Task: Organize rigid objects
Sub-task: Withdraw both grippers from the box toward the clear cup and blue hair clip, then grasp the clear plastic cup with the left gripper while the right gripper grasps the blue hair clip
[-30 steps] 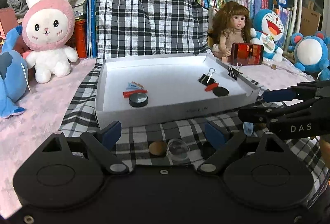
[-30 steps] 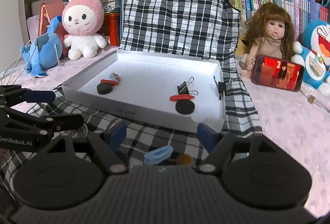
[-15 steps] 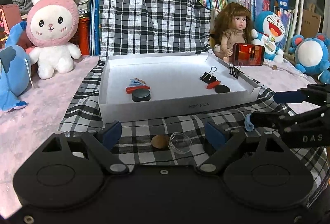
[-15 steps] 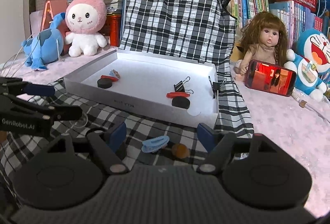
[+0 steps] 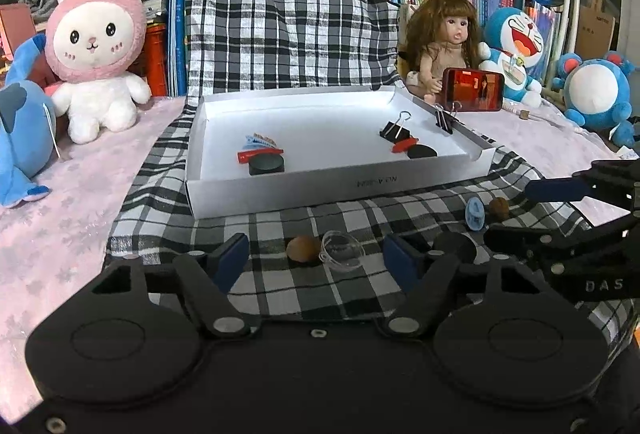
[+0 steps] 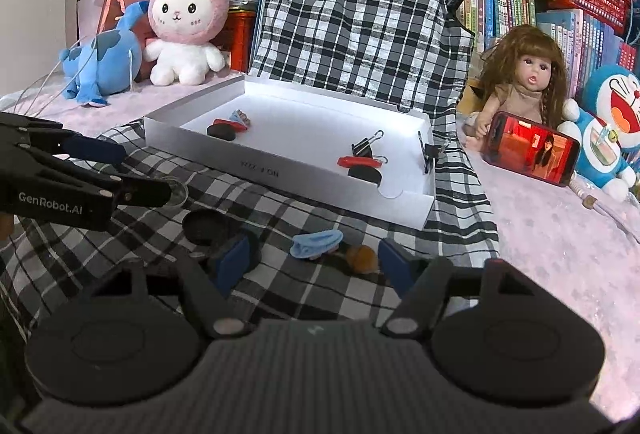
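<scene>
A white shallow box on checked cloth holds black discs, red and blue clips and binder clips. In front of it on the cloth lie a brown nut, a clear small cup, a black disc, a blue clip and a second brown nut. My left gripper is open and empty, the nut and cup between its fingers. My right gripper is open and empty, the blue clip and nut between its fingers.
Plush toys stand around: a pink rabbit, a blue toy, a doll behind a red phone, and Doraemon toys. Books line the back. Pink cloth covers the table on both sides.
Both grippers have drawn back from the box and risen slightly; the loose items on the cloth now show further ahead of the fingers. Both stayed open.
</scene>
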Motion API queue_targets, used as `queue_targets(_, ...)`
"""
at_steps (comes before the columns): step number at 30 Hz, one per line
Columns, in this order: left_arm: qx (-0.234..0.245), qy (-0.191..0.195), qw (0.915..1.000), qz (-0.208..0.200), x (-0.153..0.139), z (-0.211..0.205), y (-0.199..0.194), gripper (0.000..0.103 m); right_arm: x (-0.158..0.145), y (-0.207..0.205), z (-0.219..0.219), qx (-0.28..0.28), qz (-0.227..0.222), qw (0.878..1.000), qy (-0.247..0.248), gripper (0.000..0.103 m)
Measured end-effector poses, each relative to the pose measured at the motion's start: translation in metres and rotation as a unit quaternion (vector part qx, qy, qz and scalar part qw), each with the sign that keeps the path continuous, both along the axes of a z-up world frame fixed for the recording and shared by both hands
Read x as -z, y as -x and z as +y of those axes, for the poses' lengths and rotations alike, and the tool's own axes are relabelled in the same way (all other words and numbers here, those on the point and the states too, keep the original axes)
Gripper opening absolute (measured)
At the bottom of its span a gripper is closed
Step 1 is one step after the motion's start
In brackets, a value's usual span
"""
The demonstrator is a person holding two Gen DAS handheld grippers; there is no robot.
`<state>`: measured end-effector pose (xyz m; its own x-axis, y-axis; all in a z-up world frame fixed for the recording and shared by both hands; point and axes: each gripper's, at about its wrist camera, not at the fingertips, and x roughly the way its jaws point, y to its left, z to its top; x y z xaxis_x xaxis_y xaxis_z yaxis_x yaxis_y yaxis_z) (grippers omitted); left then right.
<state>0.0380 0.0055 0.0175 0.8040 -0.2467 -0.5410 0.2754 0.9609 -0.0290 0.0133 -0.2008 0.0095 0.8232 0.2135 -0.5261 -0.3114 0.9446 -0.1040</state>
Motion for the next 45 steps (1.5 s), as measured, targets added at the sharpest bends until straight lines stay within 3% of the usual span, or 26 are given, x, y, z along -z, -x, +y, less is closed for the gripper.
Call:
queue_targets(5, 0.011, 0.003, 0.9999, 0.012, 0.002, 0.0, 0.003, 0.054, 0.002, -0.001, 0.001, -0.005, 0.011, 1.0, -0.007, 0.051)
queue_targets(10, 0.025, 0.002, 0.9993, 0.026, 0.006, -0.003, 0.003, 0.046, 0.005, -0.005, 0.001, -0.014, 0.026, 0.999, -0.017, 0.041)
queue_targets(21, 0.024, -0.015, 0.9993, 0.026, 0.015, -0.012, -0.008, 0.046, 0.01, -0.026, -0.006, -0.015, 0.041, 0.999, -0.024, 0.045)
queue_targets(23, 0.023, -0.02, 0.9993, 0.021, 0.015, -0.013, -0.01, 0.046, 0.01, -0.029, -0.006, -0.021, 0.037, 0.999, -0.017, 0.055)
queue_targets(28, 0.026, -0.042, 0.9987, 0.01, 0.016, -0.017, -0.012, 0.047, 0.011, -0.035, -0.003, -0.036, 0.027, 0.999, 0.01, 0.059)
queue_targets(45, 0.032, -0.053, 0.9981, 0.002, 0.018, -0.021, -0.016, 0.048, 0.015, -0.037, 0.003, -0.063, 0.019, 0.997, 0.037, 0.06)
